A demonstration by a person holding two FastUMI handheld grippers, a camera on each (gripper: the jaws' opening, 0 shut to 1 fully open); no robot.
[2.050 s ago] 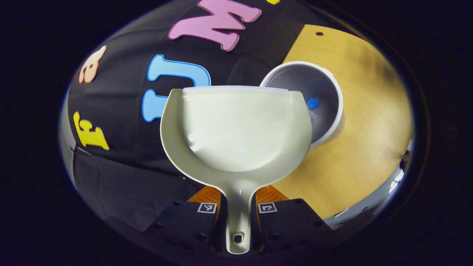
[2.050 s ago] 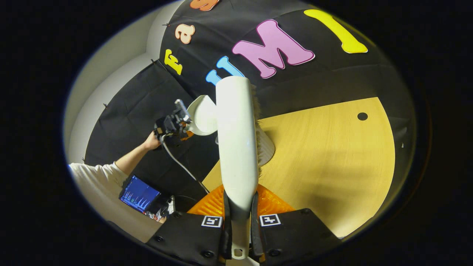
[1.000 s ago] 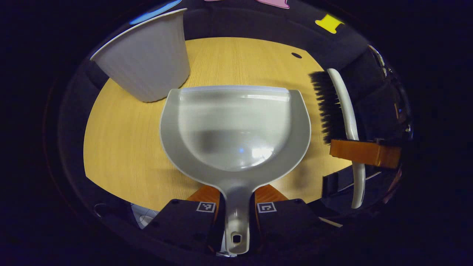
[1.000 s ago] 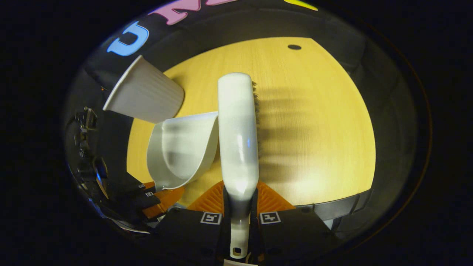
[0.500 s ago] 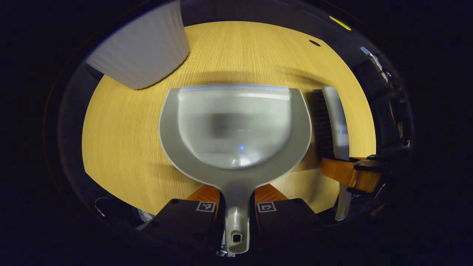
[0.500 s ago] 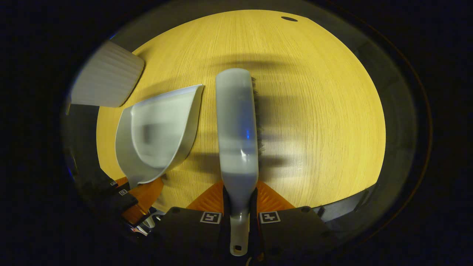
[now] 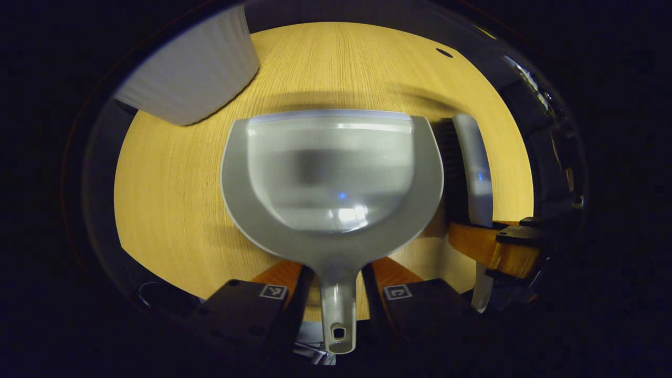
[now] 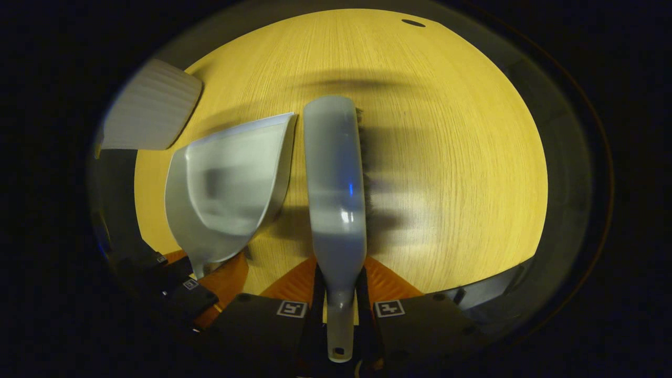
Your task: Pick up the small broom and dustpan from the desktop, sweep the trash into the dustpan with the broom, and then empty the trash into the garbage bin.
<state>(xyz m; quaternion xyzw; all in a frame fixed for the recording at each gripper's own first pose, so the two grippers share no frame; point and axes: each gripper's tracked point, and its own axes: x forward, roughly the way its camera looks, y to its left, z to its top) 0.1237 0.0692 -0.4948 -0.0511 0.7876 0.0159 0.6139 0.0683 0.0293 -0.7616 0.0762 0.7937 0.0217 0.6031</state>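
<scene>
- Left gripper (image 7: 336, 294): fingers spread, clear of the dustpan (image 7: 331, 173) handle.
- Right gripper (image 8: 340, 310): clamped on the broom (image 8: 336, 178) handle.
- Bin (image 7: 189, 79): at 10 o'clock in the left gripper view.

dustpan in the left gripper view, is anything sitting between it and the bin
Nothing visible does. Bare table lies between the dustpan and the bin at upper left. The broom is on the dustpan's other side, away from that path.

On the counter (image 7: 173, 173), the dustpan (image 7: 331, 173) lies left of the broom (image 7: 470, 173); the bin (image 7: 194, 84) stands behind, farther left.
</scene>
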